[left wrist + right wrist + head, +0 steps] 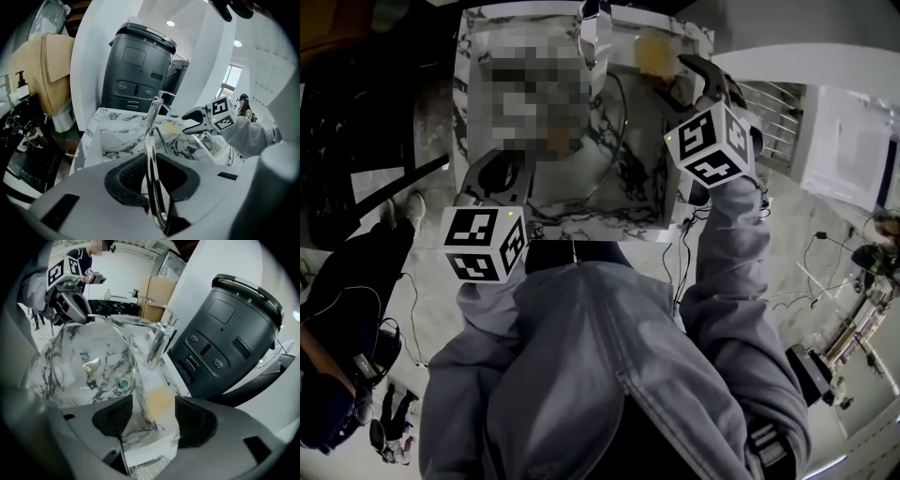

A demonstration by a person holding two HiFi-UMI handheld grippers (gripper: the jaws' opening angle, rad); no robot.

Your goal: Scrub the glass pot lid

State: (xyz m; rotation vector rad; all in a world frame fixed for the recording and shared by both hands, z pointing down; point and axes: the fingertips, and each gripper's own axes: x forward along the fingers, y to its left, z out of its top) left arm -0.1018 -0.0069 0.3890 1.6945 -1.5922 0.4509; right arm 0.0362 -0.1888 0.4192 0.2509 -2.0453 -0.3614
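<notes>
While person in grey jacket (609,375) bent over marbled sink (600,225), left gripper (157,183) stood at sink's near left corner, jaws almost together, pads clamped on metal rim of glass pot lid (89,362). Lid was held upright over basin, edge toward left gripper. Faucet (595,33) rose at far side, middle. Yellow sponge (654,52) lay on far right ledge. Right gripper (689,82) hovered just beside sponge, jaws spread wide, nothing between pads, apart from lid. Dark grey appliance (234,333) stood behind sink.
</notes>
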